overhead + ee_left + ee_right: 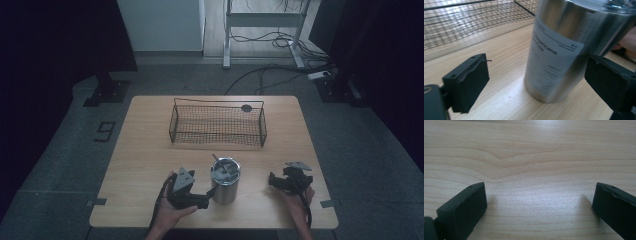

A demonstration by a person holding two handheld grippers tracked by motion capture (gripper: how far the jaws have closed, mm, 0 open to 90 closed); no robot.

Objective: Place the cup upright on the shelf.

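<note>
Lab-like recording room: dark curtains (60, 35), floor cables (270, 40), lone wooden table (150, 150).

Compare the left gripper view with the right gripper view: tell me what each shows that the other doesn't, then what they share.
Left gripper view alone: a steel tumbler with a printed label, standing upright between the open jaws of the left gripper, and the wire basket behind it. Right gripper view alone: bare wood grain between the wide-open jaws of the right gripper. Both: the wooden table and two black jaws apart, gripping nothing.

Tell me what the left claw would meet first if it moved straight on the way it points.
Most likely the steel tumbler: the left claw is open, with the tumbler just ahead between its jaws.
</note>
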